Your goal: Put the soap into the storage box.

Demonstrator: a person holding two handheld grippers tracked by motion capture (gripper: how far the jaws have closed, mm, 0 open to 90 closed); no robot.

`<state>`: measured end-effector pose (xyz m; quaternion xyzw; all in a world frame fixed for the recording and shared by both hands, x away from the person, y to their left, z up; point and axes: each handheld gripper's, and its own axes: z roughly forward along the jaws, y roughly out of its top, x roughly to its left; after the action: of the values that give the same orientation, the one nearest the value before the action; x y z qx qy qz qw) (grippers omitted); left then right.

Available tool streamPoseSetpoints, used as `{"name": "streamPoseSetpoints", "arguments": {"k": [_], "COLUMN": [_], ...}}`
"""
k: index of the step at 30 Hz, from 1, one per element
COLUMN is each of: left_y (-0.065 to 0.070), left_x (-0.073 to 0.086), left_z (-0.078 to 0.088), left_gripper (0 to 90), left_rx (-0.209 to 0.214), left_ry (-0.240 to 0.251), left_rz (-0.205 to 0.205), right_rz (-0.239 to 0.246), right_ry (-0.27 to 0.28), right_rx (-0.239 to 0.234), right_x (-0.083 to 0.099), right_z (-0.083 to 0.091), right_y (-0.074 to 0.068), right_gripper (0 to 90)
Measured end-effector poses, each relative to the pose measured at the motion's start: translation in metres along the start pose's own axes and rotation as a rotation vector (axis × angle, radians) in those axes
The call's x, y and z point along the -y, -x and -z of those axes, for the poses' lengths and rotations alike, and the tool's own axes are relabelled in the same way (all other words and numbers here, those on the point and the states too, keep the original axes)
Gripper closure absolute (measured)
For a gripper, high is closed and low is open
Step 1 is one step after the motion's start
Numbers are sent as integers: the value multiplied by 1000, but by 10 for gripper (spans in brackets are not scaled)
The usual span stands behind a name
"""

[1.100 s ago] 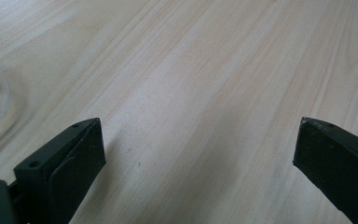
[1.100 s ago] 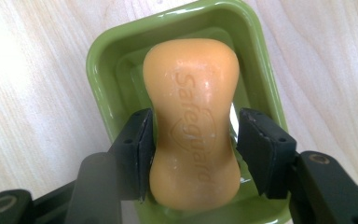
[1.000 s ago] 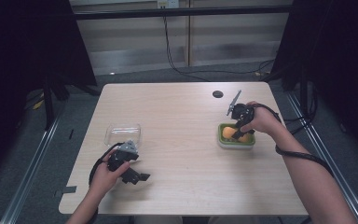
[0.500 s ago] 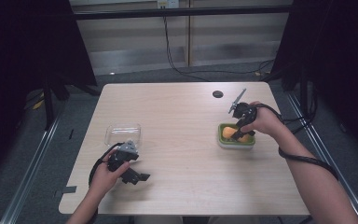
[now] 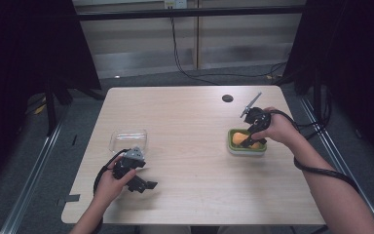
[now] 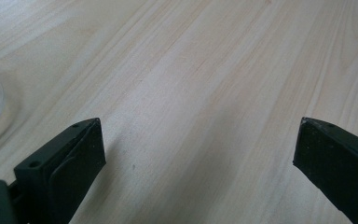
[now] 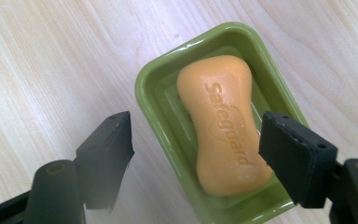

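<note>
Table (image 5: 190, 146) as before, left gripper (image 5: 139, 181) unmoved by clear lid (image 5: 129, 140), jaws wide apart over bare wood, right gripper (image 7: 196, 154) jaws just opened, now apart and off the soap (image 7: 221, 123), orange bar lying in green dish (image 7: 154, 100), stamped "Safeguard"

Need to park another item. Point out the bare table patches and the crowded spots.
Bare: the wide middle between the clear lid and the green soap dish, plus the far edge around the dark hole. Crowded: around the left claw and the dish.

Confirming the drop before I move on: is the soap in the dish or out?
In: the orange soap lies flat inside the green dish, free of the open right gripper.
</note>
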<state>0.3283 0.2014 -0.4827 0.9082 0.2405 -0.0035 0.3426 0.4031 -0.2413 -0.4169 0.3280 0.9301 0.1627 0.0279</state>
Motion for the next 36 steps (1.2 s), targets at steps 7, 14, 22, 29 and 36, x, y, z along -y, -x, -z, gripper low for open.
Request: {"name": "streamPoseSetpoints", "arguments": {"k": [7, 14, 22, 29, 36], "left_y": [0, 0, 1, 1, 1], "left_x": [0, 0, 0, 0, 0], "left_z": [0, 0, 1, 1, 2], "left_gripper": [17, 16, 16, 16, 17], "left_rx": [2, 5, 0, 1, 0], "left_ry": [-7, -7, -15, -14, -16], "left_rz": [0, -5, 0, -2, 1], "right_rz": [14, 14, 17, 14, 20], "right_ry": [6, 14, 27, 33, 37], "right_rx": [-7, -19, -28, -39, -57], "right_x": [1, 0, 0, 3, 3], "right_z": [2, 4, 6, 6, 3], "right_y": [-7, -17, -25, -33, -44], "right_gripper": [249, 239, 228, 215, 209]}}
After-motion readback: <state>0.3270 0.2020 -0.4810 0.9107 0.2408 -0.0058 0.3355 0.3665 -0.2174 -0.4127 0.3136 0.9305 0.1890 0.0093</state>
